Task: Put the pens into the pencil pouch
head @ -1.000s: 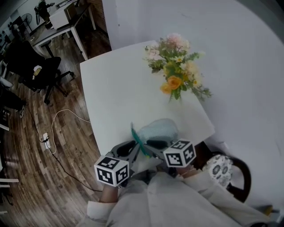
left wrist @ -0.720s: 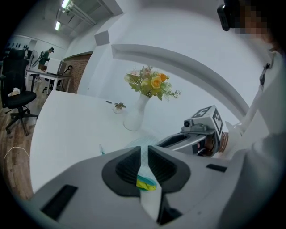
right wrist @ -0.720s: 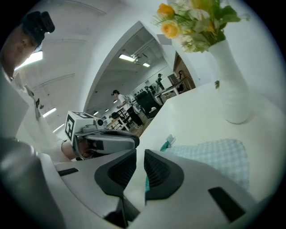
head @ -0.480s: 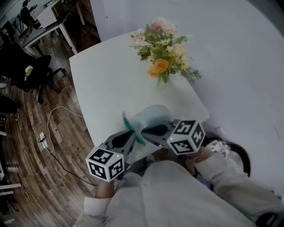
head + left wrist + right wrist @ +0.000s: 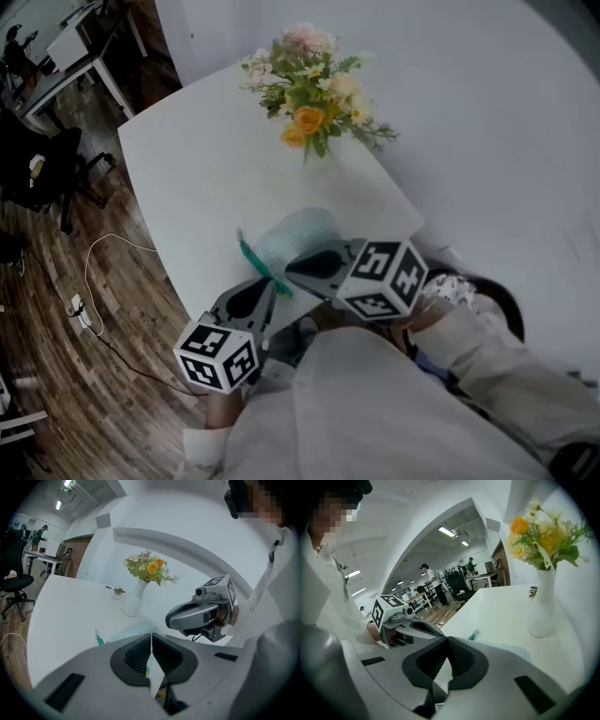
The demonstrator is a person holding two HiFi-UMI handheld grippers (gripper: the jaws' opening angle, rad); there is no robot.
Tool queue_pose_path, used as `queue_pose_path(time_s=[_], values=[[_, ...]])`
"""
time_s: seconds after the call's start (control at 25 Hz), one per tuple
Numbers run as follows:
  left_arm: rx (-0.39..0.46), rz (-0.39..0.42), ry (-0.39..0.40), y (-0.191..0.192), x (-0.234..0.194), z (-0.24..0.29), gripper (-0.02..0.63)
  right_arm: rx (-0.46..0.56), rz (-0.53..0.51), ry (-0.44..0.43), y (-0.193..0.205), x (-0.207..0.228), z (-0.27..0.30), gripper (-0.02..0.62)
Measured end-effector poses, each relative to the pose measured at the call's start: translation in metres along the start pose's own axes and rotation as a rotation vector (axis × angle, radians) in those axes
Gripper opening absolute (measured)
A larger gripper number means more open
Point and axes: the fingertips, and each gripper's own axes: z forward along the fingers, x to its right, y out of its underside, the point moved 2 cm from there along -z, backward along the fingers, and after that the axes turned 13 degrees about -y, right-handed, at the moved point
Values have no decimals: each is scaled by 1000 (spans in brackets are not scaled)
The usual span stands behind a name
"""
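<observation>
At near edge of table point(image 5: 187, 178), pencil pouch point(image 5: 298, 239), flowers point(image 5: 309, 94) well apart.

1. I hold my left tongs point(image 5: 270, 284) low at the near left, pointing forward and somewhat down, with the left marker cube point(image 5: 217, 356) at the end nearest me.
2. Their jaws have just been closing and now stand together, the pads meeting along a thin line. I cannot tell whether anything thin is caught there.
3. My right tongs point(image 5: 294, 270) reach in from the right, tilted down, with the right marker cube point(image 5: 382, 278) turned on edge.
4. Their jaws have just been closing too, and now stand together.
5. The two tips lie just beside each other, angled inward.
6. A pale left sleeve point(image 5: 202, 445) and right sleeve point(image 5: 478, 342) cover my forearms.
</observation>
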Motion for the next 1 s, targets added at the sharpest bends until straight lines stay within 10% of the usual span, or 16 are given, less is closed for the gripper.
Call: queue_pose_path(time_s=[1.0], values=[[-70, 75, 0, -12, -13, 14, 9, -52, -77, 92, -2, 5, -9, 8]])
